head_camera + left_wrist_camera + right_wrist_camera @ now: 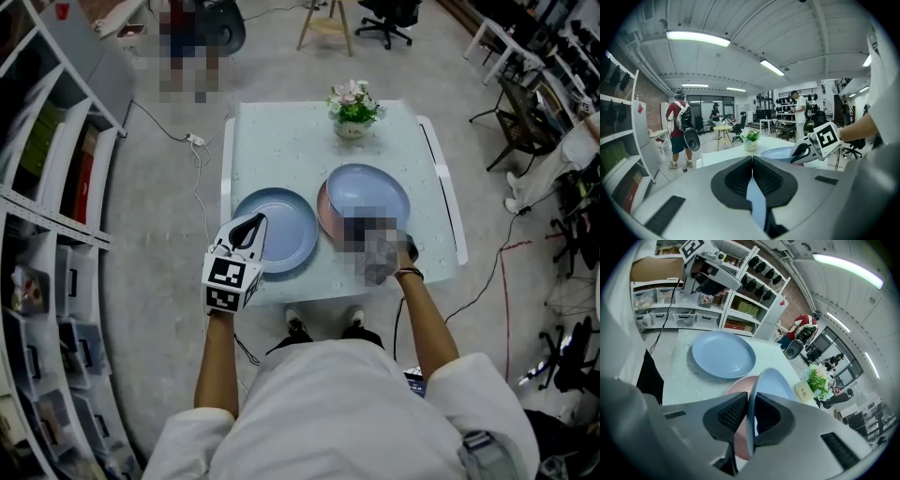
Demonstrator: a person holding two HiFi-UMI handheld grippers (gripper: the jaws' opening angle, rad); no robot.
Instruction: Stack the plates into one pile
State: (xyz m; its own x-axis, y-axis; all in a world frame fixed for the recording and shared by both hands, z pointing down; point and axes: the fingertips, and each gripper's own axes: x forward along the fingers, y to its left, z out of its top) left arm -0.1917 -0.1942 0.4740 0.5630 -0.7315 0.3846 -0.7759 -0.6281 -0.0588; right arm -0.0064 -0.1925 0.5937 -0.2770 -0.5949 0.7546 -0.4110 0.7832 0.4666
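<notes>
Right claw (749,403) pinches tilted blue plate (777,383) by rim; left claw (752,160) closed.

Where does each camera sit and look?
Head view: on the person's head, looking down at the table; both forearms show.
Left gripper view: on the left claw, looking across the table; its shut jaws show.
Right gripper view: on the right claw, looking toward the shelves; its jaws pinch the tilted blue plate.
Shared: all three show the flower pot.

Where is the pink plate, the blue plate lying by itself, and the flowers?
Round pink plate (322,214): head view, its left rim.
Round blue plate lying alone (281,230): head view, its flat middle.
Small pot of flowers (353,105): head view, the blooms.
</notes>
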